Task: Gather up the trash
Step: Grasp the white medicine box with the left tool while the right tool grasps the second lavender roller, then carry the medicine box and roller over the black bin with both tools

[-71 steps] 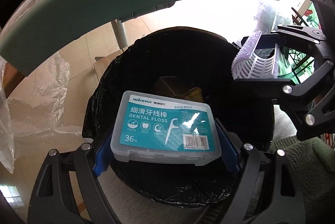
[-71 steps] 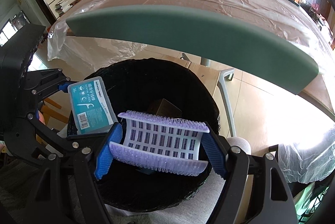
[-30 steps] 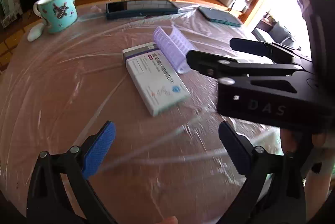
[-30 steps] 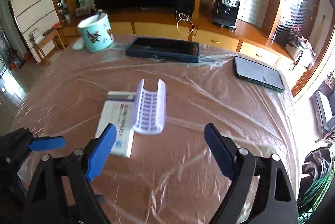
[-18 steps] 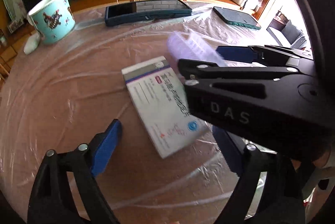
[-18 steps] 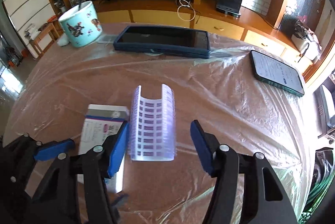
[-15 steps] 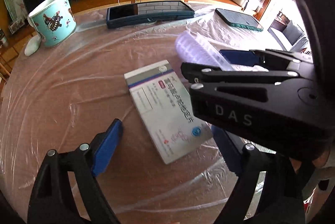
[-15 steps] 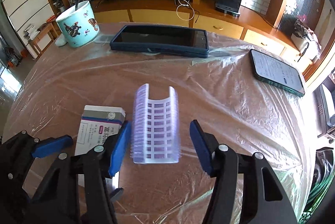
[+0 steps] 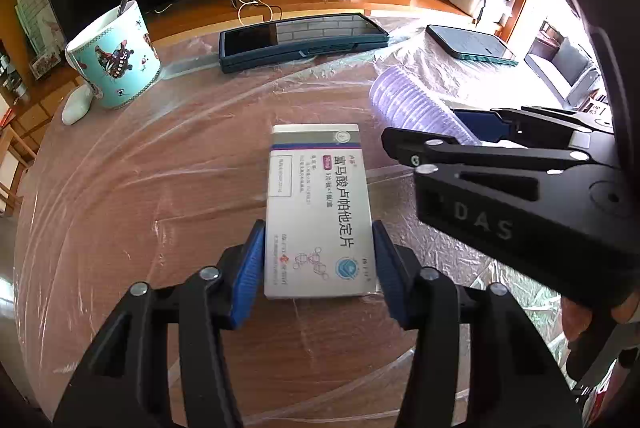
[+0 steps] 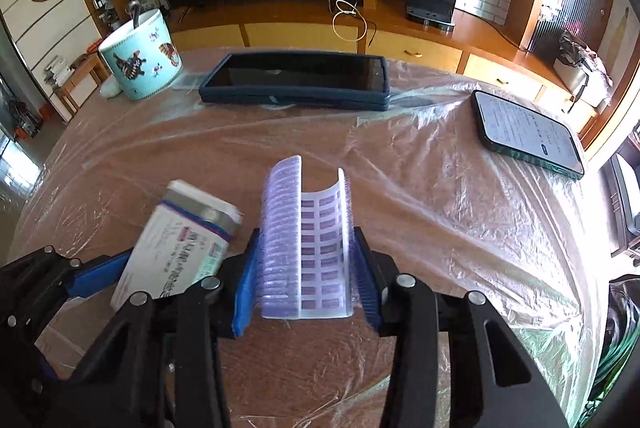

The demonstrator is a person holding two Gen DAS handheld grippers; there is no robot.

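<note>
My left gripper (image 9: 318,260) is shut on a white medicine box (image 9: 318,203) that lies on the plastic-covered table; its blue pads press both long sides. The box also shows in the right wrist view (image 10: 180,248), tilted, with the left gripper (image 10: 92,276) beside it. My right gripper (image 10: 304,280) is shut on a curved purple bubble sheet (image 10: 304,236), squeezed into a U shape. The sheet also shows in the left wrist view (image 9: 412,107), with the right gripper's black body to its right.
A teal mug with a spoon (image 9: 116,63) stands at the far left. A dark tablet (image 10: 296,75) lies at the back of the table (image 10: 440,187). A phone (image 10: 528,131) lies at the far right. A TV and a coffee machine stand beyond the table.
Both grippers came from the trash bin to the table, moved down and forward, and closed: the left on the medicine box, the right on the purple sheet.
</note>
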